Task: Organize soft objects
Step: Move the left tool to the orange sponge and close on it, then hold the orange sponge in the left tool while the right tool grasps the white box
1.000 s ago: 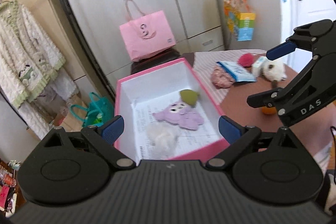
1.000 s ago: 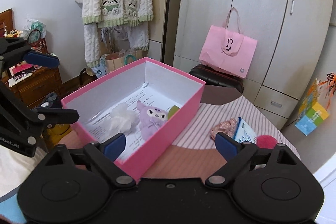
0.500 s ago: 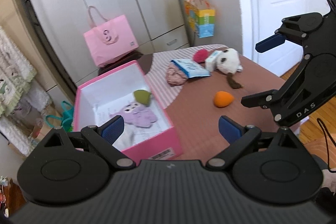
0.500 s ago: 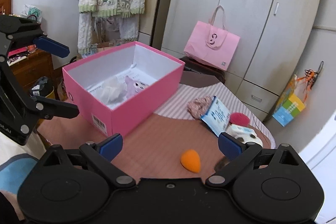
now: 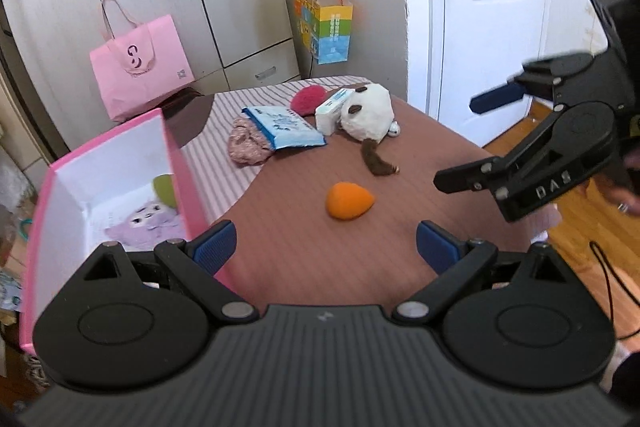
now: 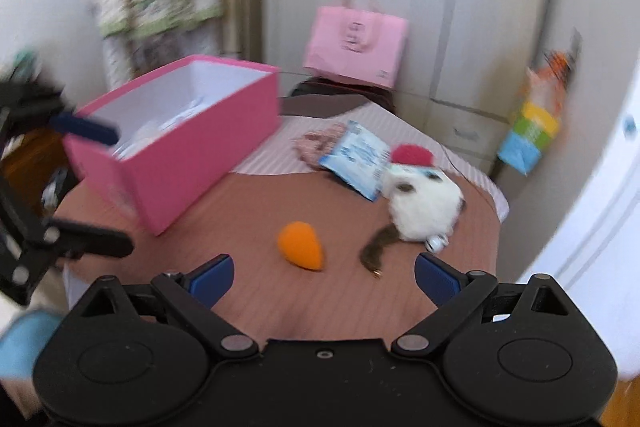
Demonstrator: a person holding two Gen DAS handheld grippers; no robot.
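Both tongs hang above the brown table (image 5: pixel 304 267) with fingers spread wide and nothing between them. The left tongs (image 5: pixel 326 247) have the orange sponge (image 5: pixel 349 200) just ahead of their tips and the pink box (image 5: pixel 176 163) at their left finger, a purple plush (image 5: pixel 146 223) lying inside. Ahead of the right tongs (image 6: pixel 324 277) sits the same sponge, with the white plush (image 6: pixel 424 207) beyond their right finger.

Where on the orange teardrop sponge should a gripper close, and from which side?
Probably from above, across the rounded fat end of the orange sponge: it lies on its side on the table, clear of other items, and its tapered tip gives less to pinch.
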